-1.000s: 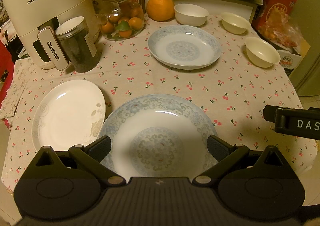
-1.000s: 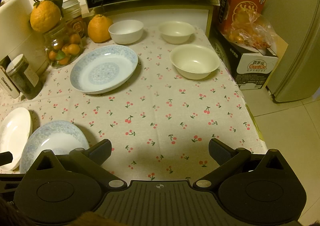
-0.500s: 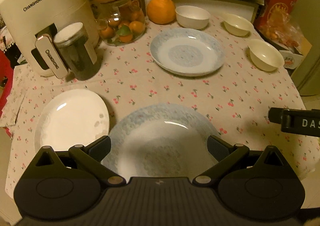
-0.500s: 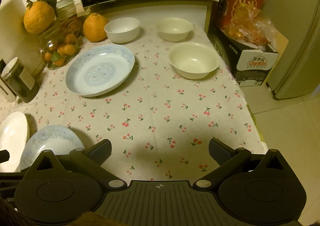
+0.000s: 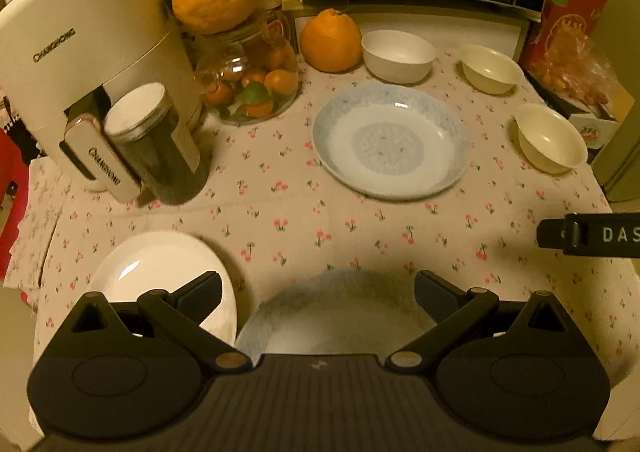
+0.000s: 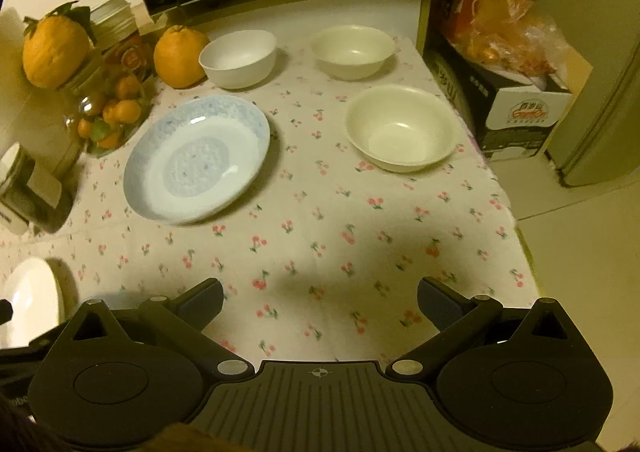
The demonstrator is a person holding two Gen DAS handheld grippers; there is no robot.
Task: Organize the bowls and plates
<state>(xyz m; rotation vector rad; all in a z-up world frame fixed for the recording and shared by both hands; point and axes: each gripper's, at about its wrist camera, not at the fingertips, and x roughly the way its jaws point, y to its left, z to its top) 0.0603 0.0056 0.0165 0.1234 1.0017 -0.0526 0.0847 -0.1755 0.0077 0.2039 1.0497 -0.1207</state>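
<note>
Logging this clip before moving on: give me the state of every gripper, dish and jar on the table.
Left gripper: open, holding nothing.
Right gripper: open, holding nothing.
Far blue-patterned plate: upright, empty.
Near blue-patterned plate: upright, empty, between the left gripper's fingers.
Plain white plate: upright, empty.
White bowl: upright, empty.
Two cream bowls: upright, empty, unstacked.
Dark glass jar: lidded.
Clear glass jar: holds small oranges.

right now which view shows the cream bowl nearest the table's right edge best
The right wrist view: the cream bowl sits large and near mid-frame, its whole rim and inside visible. In the left wrist view the same bowl is smaller, off toward the right edge and stretched by the fisheye, though still unblocked.
</note>
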